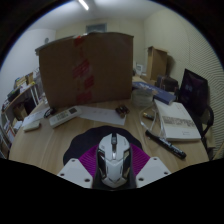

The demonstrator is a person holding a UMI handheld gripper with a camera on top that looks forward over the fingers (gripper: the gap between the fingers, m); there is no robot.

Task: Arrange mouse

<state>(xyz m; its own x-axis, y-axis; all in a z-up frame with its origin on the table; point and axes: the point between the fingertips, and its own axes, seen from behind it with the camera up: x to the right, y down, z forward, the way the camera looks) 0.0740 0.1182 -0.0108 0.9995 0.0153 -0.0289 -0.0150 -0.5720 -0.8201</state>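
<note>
A white and grey mouse [113, 156] with a dark scroll wheel sits between my gripper's [113, 168] two fingers, its nose pointing away from me. The magenta pads [89, 162] press against both of its sides, so the gripper is shut on it. A round black mouse mat [97, 138] lies on the wooden table [45, 145] under and just ahead of the mouse. I cannot tell whether the mouse rests on the mat or hangs just above it.
A big cardboard box [85, 65] stands across the back of the table. A white remote-like device [63, 117] lies left of the mat. To the right are a black marker [166, 146], an open book [176, 120] and a dark screen [196, 92].
</note>
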